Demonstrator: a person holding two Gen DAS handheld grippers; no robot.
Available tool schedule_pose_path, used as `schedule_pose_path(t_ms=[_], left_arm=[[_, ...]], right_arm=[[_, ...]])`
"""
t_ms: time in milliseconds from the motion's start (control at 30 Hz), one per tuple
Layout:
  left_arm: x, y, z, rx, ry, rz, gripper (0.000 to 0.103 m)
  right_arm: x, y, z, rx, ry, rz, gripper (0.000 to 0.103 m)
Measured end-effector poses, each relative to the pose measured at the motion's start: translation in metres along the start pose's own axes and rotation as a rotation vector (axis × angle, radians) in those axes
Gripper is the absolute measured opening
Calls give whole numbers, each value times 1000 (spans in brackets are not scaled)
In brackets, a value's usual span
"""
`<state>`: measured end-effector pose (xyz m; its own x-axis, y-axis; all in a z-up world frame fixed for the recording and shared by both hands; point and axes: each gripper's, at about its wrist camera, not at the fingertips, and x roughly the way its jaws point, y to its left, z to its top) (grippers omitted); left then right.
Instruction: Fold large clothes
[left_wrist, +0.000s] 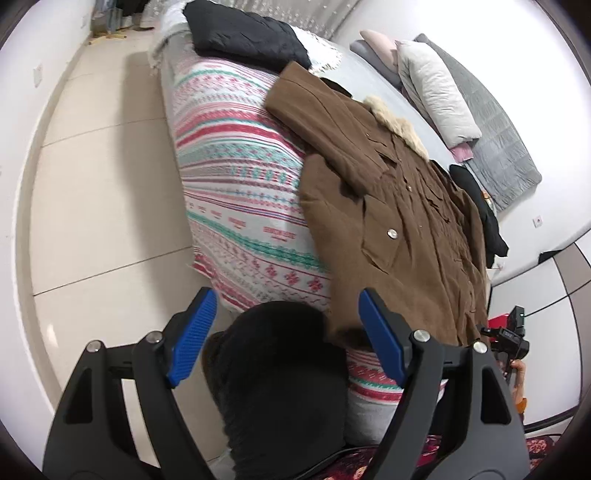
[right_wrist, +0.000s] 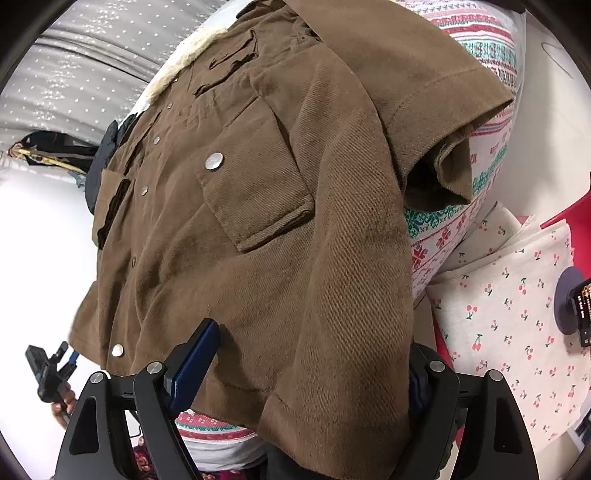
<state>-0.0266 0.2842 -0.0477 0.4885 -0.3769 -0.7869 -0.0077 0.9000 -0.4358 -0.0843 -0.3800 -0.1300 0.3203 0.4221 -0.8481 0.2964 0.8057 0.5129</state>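
— Both tongs we saw wide: left gripper (left_wrist: 284, 332) held nothing; right gripper (right_wrist: 314, 373) straddled the brown coat's (right_wrist: 258, 221) hem.

— Only our left view showed pillows (left_wrist: 436, 92) beyond that coat on the bed (left_wrist: 236, 166).

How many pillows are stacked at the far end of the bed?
3 that I can make out: a white pillow on top, a pinkish pillow behind it, and a grey pillow at the far end. More may lie hidden beneath them.
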Motion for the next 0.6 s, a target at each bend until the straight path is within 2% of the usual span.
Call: schedule_pose_path(t_ms=[100, 167, 200, 233, 267, 367, 400, 433, 467, 500, 533, 567, 600], left_arm=[[-4, 6, 0, 1, -3, -11, 86], [9, 1, 4, -9, 12, -81, 87], [25, -5, 7, 2, 39, -142, 87], [36, -9, 8, 11, 59, -165, 87], [64, -16, 8, 24, 111, -187, 87], [130, -27, 2, 0, 277, -168, 85], [134, -31, 1, 12, 254, -150, 80], [136, -39, 0, 34, 230, -151, 73], [137, -43, -1, 26, 251, -187, 51], [136, -47, -1, 7, 265, -223, 35], [130, -54, -2, 12, 254, -226, 29], [124, -59, -1, 38, 239, -212, 17], [114, -66, -1, 66, 219, -197, 15]], right_arm=[[-5, 4, 0, -16, -3, 7, 85], [-5, 6, 3, -15, -3, 26, 85], [-4, 7, 5, -12, -2, 36, 85], [-2, 8, 7, -8, -3, 39, 85], [0, 8, 8, -5, -4, 40, 85], [7, 8, 9, -2, 7, 49, 85], [10, 6, 8, 8, 9, 53, 85], [11, 3, 7, 20, 10, 54, 81], [10, 0, 6, 30, 7, 55, 68], [6, -4, 4, 42, -4, 58, 61], [2, -5, 3, 48, -16, 82, 44], [-3, -6, 0, 51, -30, 111, 27], [-11, -3, -2, 42, -45, 132, 22]])
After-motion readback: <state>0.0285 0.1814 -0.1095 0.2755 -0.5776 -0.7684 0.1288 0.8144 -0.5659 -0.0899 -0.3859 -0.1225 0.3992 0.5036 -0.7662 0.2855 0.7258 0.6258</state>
